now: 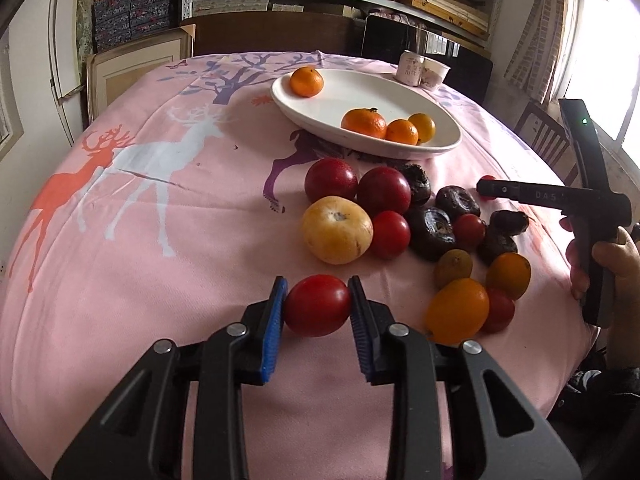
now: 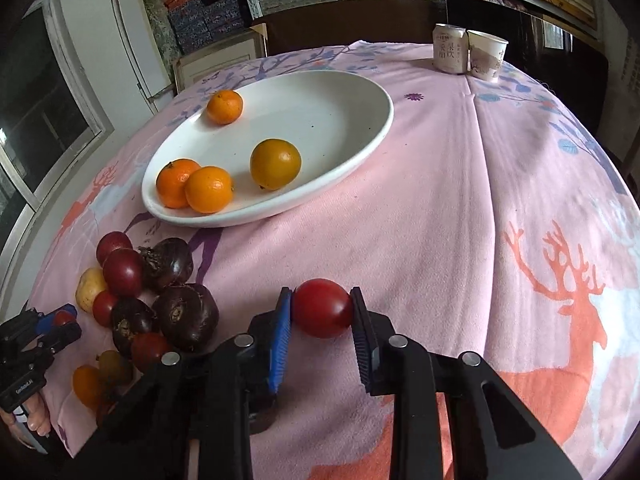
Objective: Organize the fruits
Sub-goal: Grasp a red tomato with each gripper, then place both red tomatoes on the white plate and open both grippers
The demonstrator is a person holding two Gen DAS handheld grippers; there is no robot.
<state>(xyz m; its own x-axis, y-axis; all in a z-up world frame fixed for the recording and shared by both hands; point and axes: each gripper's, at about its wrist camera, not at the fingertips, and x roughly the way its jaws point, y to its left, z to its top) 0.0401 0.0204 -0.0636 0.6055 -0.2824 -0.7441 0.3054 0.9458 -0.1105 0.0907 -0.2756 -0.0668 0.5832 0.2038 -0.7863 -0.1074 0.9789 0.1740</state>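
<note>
I have both grippers clenched on fruit at once: the left gripper point(image 1: 318, 304) has its blue pads pressed against either side of a red tomato point(image 1: 317, 305) low over the pink tablecloth point(image 1: 160, 260), and the right gripper point(image 2: 322, 310) is pinching a second red tomato point(image 2: 323, 308) the same way, off to the side of the main heap. Whether either tomato rests on the cloth or hangs just clear of it I cannot tell. So the step in hand looks like the pick-up, one tomato per hand. The white oval plate point(image 1: 400, 152) at the far side of the pile holds only orange fruit, four pieces, three bunched at one end and one alone at the other. The rest of the pile point(image 1: 400, 216) sits on the cloth between me and the plate: more red tomatoes, a pale yellow fruit, several dark wrinkled ones and a few orange ones. Since the plate seems reserved for oranges, I judge the tomatoes belong in a group of their own on bare cloth. The next move calls for a clean lift without squeezing harder, as the skins look soft, then carrying each clear of the pile so nothing rolls.
</note>
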